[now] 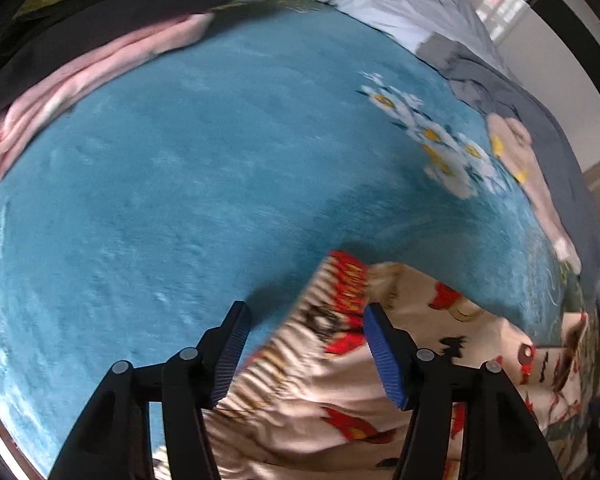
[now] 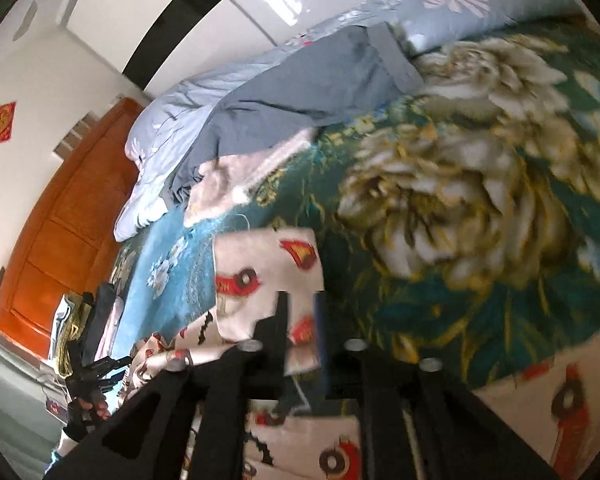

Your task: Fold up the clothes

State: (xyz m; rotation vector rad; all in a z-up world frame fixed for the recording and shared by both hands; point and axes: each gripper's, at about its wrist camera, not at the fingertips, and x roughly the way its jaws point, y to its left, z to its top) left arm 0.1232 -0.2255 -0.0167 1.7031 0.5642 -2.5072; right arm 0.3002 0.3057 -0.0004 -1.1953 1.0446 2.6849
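On the teal fleece blanket [image 1: 180, 160], the released left gripper [image 1: 306, 350] and released right gripper [image 2: 302, 320] each straddle the cream, red-printed cotton garment [image 1: 320, 400].

Teal blanket [image 1: 188, 184], white-and-yellow daisy print toward one edge. Cream garment [image 1: 340, 408], red and black cartoon motifs, striped waistband. Pink folded cloth [image 1: 80, 80]. Grey quilt [image 2: 292, 92]. Dark green spread [image 2: 480, 208], large cream-gold peony pattern. Orange-brown wooden door [image 2: 68, 232].

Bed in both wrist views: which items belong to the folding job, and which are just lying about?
In the job:
cartoon-print garment
left gripper
right gripper

Lying about:
pink cloth
grey quilt
teal blanket
wooden door
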